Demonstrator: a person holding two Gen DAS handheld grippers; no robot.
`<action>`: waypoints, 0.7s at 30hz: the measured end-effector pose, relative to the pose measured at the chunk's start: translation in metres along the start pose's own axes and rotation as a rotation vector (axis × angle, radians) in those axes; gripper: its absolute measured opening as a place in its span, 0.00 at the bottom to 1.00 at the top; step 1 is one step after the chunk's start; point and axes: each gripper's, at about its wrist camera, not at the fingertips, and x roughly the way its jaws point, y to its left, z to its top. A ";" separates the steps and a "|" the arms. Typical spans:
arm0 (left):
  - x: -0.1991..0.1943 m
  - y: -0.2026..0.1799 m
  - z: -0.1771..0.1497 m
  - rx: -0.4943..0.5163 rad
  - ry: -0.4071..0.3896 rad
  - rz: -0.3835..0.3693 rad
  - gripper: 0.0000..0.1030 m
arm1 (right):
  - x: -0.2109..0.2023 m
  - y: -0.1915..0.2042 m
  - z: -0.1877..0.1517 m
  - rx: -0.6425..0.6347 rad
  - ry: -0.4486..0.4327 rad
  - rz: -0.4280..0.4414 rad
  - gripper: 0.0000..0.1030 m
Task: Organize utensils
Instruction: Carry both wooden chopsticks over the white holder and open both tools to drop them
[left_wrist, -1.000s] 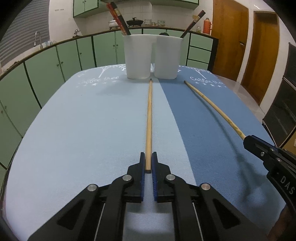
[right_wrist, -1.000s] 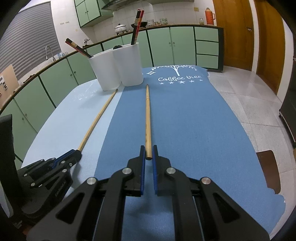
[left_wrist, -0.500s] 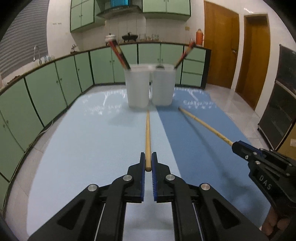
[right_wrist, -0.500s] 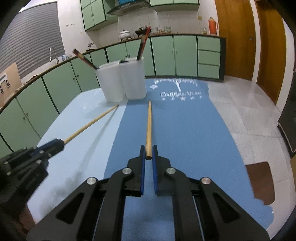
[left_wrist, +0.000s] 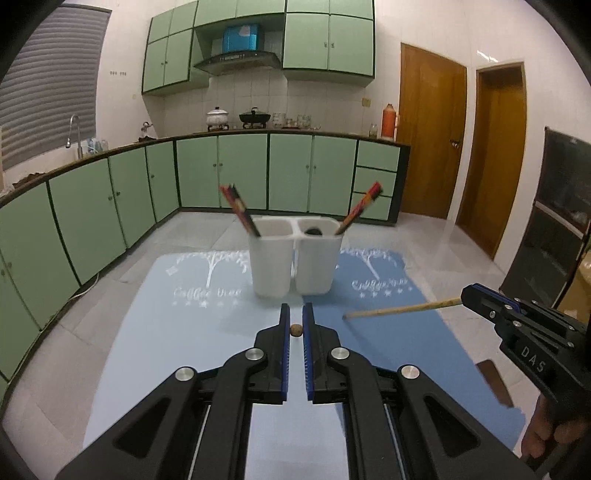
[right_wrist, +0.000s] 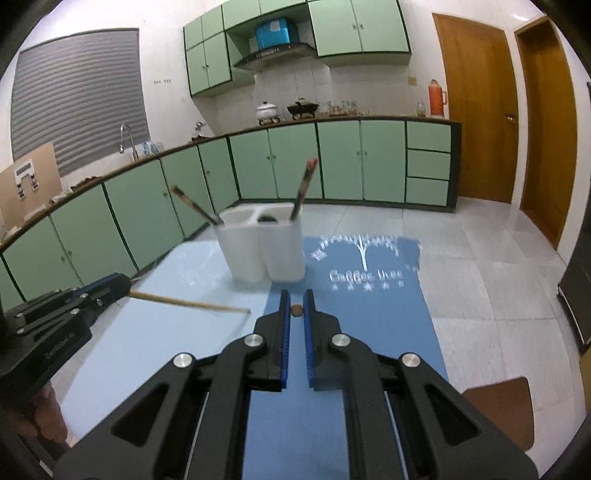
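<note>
Chopsticks, plain pale wood, one pinched in each gripper, lifted off mats.

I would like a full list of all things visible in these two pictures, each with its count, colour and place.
wooden chopsticks: 2, tan, one clamped in each gripper, lifted above the mats
white holders: 2, side by side at the mats' far end
dark chopsticks: some, red-black, leaning in the holders
light mat: 1, pale blue, left
dark mat: 1, blue, right
cabinets: green, along the walls
doors: 2, brown, right
left gripper: black, jaws shut
right gripper: black, jaws shut
</note>
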 end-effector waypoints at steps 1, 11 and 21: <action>0.000 0.000 0.004 -0.003 -0.005 -0.004 0.06 | 0.000 -0.001 0.007 0.001 -0.004 0.008 0.06; 0.008 0.004 0.038 0.005 -0.034 -0.044 0.06 | 0.010 0.002 0.057 -0.019 0.013 0.058 0.06; 0.011 0.003 0.053 0.021 -0.048 -0.072 0.06 | 0.017 0.008 0.082 -0.046 0.012 0.096 0.06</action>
